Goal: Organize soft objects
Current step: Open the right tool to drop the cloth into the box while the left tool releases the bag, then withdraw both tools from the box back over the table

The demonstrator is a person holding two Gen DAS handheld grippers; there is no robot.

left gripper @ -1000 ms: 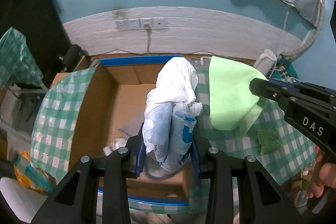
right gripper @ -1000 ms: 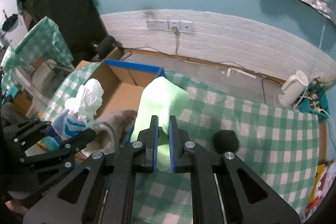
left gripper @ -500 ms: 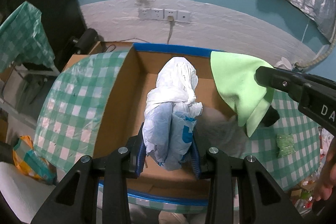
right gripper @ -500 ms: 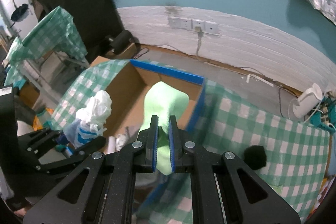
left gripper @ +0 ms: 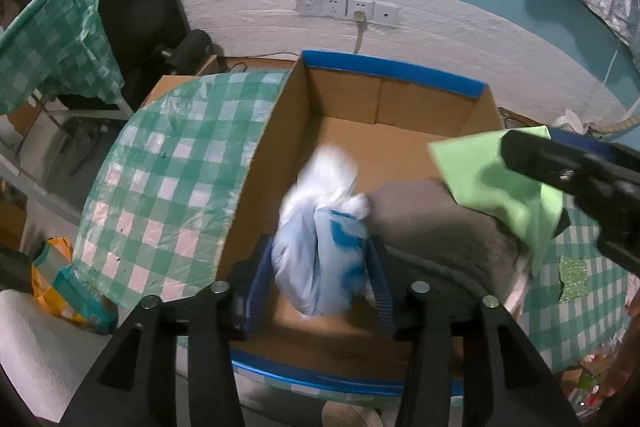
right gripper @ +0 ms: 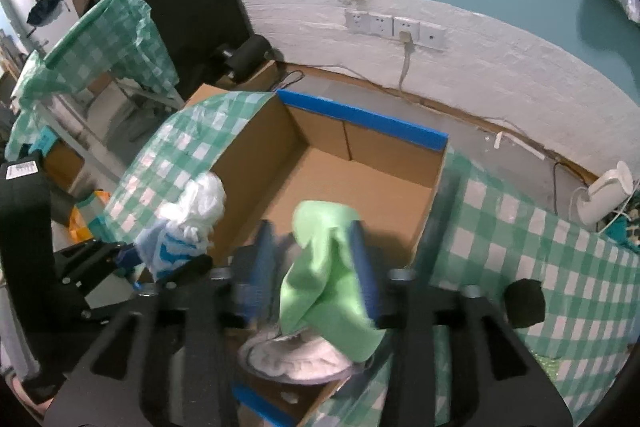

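Note:
A cardboard box [left gripper: 384, 99] with blue-taped rims stands on the checked table. My left gripper [left gripper: 320, 263] is open over the box; the white and blue plastic bag bundle [left gripper: 320, 227] sits loose between its spread fingers, blurred. My right gripper [right gripper: 316, 259] is open too; the light green cloth [right gripper: 324, 279] hangs between its parted fingers over the box's near corner. The cloth [left gripper: 496, 183] and right gripper also show in the left wrist view. A grey cloth [left gripper: 436, 227] lies inside the box.
The green checked tablecloth [right gripper: 540, 247] covers the table right of the box. A black round soft object [right gripper: 524, 303] and a small green glittery scrap [left gripper: 572, 279] lie on it. A white appliance [right gripper: 604, 195] stands by the wall, with sockets [left gripper: 348, 9] above.
Both grippers moved left over the box and opened. The bag bundle and the green cloth have come loose between the fingers and are dropping into the box.

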